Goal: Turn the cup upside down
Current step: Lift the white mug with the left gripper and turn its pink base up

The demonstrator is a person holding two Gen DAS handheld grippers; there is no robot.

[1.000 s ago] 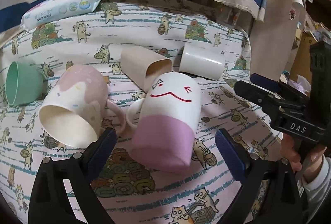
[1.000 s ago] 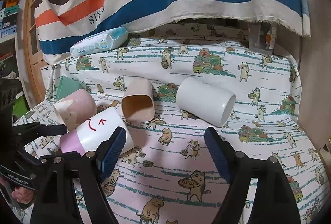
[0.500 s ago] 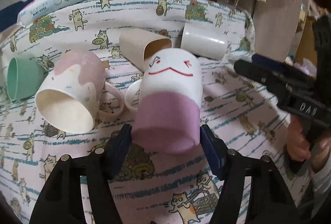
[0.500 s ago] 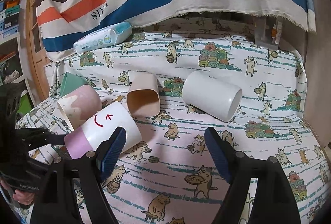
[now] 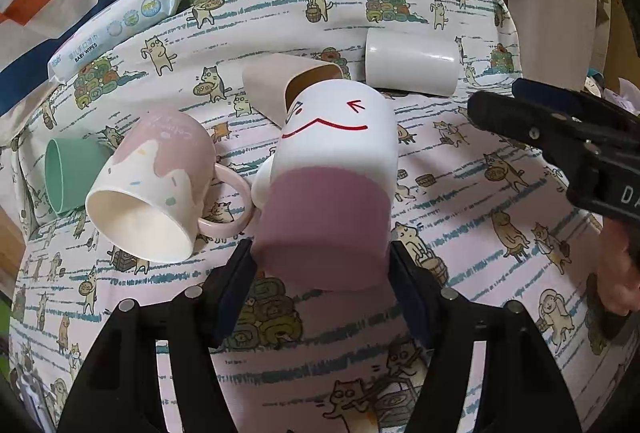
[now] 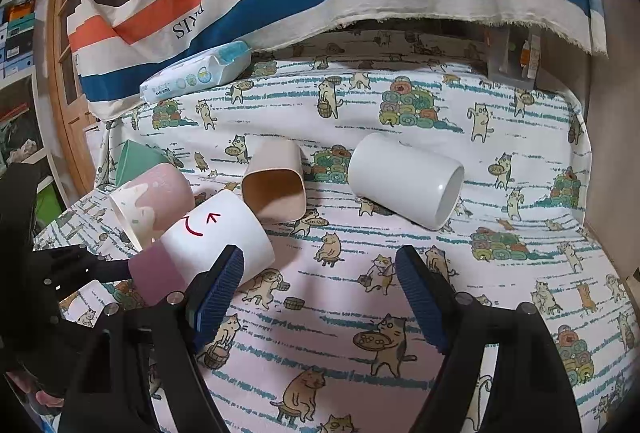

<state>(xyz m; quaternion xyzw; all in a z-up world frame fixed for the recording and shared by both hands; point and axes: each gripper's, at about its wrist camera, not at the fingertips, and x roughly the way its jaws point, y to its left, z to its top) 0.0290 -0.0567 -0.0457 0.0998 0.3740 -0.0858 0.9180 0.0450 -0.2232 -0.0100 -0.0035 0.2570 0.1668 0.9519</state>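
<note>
A white and purple mug with a red smiley face (image 5: 328,185) lies on its side on the cat-print cloth, purple base toward me. My left gripper (image 5: 320,273) is shut on its purple base, one pad on each side. The mug also shows in the right wrist view (image 6: 208,245), with the left gripper (image 6: 100,269) at its base. My right gripper (image 6: 320,297) is open and empty above the cloth, right of the mug. It shows at the right edge of the left wrist view (image 5: 560,129).
A pink and white mug (image 5: 156,185) lies on its side touching the smiley mug's handle. A green cup (image 5: 68,173), a beige square cup (image 6: 276,185) and a white cylinder cup (image 6: 404,179) also lie on their sides. A baby-wipes pack (image 6: 196,75) sits at the back.
My left gripper moved forward around the smiley mug's purple base and closed on it. The right gripper stayed open and shifted slightly.
</note>
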